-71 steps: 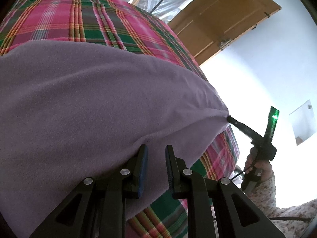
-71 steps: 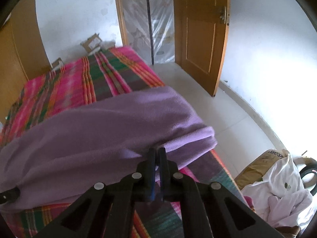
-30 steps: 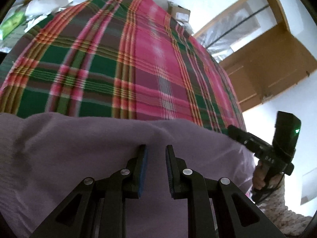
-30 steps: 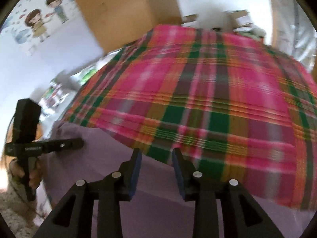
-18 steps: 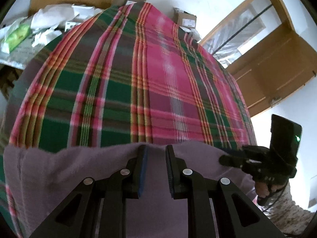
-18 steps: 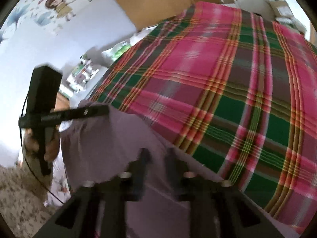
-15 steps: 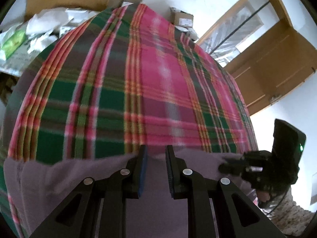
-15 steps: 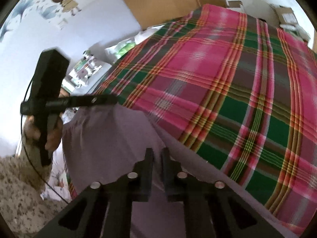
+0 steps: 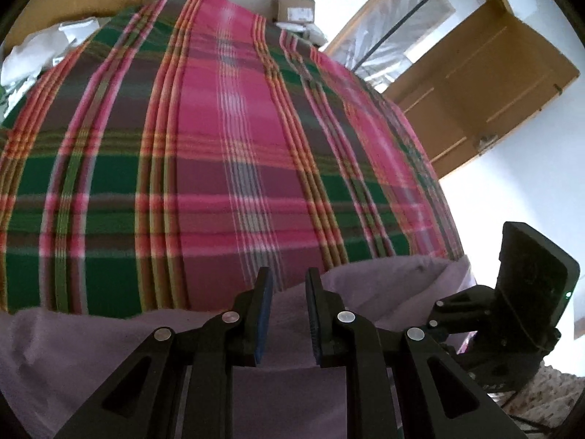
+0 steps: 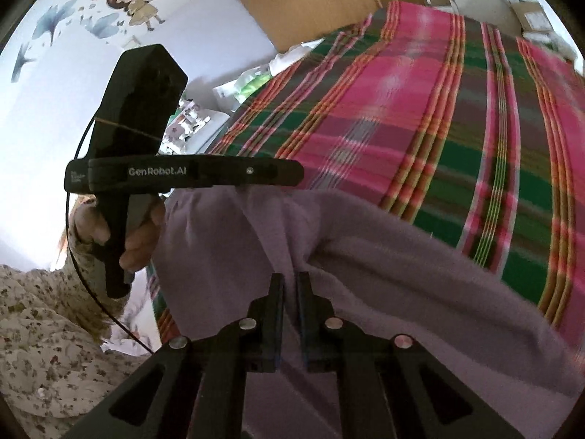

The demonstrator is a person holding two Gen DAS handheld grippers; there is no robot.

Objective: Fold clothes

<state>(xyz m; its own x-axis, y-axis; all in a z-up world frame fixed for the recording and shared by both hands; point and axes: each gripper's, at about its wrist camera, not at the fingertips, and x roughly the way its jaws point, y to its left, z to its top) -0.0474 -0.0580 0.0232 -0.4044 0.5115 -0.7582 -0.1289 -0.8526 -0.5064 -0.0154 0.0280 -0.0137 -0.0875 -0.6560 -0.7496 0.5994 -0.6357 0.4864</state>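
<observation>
While the purple garment (image 9: 91,358) is lying bunched along the near edge of the bed, the left tool (image 9: 289,314) is sitting with its fingers a narrow gap apart, and no cloth is showing between the blue pads; the fabric is passing under and in front of them. In the right wrist view, that same tool (image 10: 292,175) is reaching level over the garment's far fold (image 10: 365,267), its tip just above the cloth, with a hand (image 10: 120,234) wrapped around the grip below it and a floral sleeve (image 10: 47,325) trailing from it. The right tool (image 10: 290,314) is standing almost closed, only a thin slit showing between its fingers, and purple cloth is filling that slit, so it is pinching the garment. The garment is spreading from there across the plaid bedspread (image 10: 457,139), which is covering the bed (image 9: 219,146). White lettering along the left tool's finger is reading "GenRobot.AI" (image 10: 157,171). A wooden door (image 9: 486,84) is standing open beyond the bed.
</observation>
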